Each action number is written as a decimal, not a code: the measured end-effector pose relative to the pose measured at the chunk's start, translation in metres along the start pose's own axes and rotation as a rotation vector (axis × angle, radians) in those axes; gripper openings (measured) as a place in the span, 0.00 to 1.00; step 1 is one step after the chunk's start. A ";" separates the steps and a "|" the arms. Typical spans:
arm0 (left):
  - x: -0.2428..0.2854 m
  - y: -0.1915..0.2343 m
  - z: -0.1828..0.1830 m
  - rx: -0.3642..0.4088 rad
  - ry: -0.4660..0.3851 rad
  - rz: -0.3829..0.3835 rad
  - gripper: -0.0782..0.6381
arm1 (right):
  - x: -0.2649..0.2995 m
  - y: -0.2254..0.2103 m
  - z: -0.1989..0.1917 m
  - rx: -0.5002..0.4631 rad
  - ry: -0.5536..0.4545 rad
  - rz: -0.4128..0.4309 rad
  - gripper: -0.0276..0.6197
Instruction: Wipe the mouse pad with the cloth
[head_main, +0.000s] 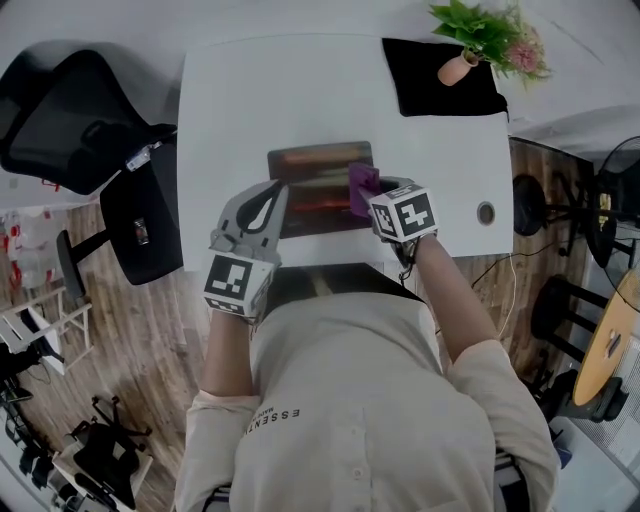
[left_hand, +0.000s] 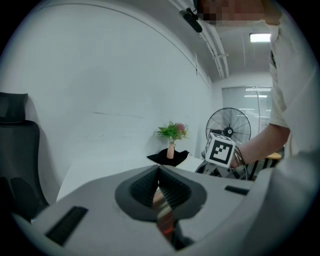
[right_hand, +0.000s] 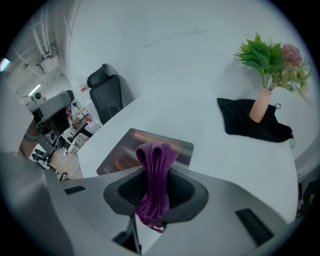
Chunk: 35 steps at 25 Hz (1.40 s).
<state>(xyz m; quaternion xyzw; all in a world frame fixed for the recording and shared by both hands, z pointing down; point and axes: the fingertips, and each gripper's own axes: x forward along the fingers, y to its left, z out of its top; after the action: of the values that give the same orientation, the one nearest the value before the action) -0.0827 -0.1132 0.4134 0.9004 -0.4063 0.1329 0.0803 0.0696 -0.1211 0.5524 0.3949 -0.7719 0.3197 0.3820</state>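
A dark mouse pad (head_main: 322, 168) with a reddish pattern lies mid-table on the white table (head_main: 220, 110). My left gripper (head_main: 270, 208) sits at the pad's left front part. In the left gripper view its jaws are closed together, with a thin reddish strip of the mouse pad (left_hand: 163, 214) pinched between them. My right gripper (head_main: 382, 200) hangs over the pad's right part, shut on a purple cloth (head_main: 362, 184). The right gripper view shows the folded cloth (right_hand: 156, 156) sticking up out of the right gripper (right_hand: 155, 176), with the mouse pad (right_hand: 122, 152) just beyond it.
A black cloth (head_main: 430, 90) lies at the table's back right with a small vase of flowers (head_main: 458, 68) on it. A black office chair (head_main: 70, 110) stands left of the table. A cable hole (head_main: 486, 212) sits near the right edge. A fan (left_hand: 227, 127) stands to the right.
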 end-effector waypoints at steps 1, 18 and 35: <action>-0.005 0.004 -0.002 -0.004 0.002 0.005 0.11 | 0.001 0.011 0.002 -0.011 -0.004 0.016 0.20; -0.065 0.065 -0.034 -0.029 0.024 0.052 0.11 | 0.065 0.158 0.005 -0.027 0.061 0.195 0.20; -0.052 0.061 -0.038 -0.027 0.040 0.030 0.11 | 0.070 0.129 -0.013 -0.006 0.089 0.116 0.20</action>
<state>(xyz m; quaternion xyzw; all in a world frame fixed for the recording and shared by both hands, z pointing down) -0.1683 -0.1069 0.4360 0.8903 -0.4198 0.1464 0.0985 -0.0640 -0.0737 0.5932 0.3338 -0.7768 0.3563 0.3977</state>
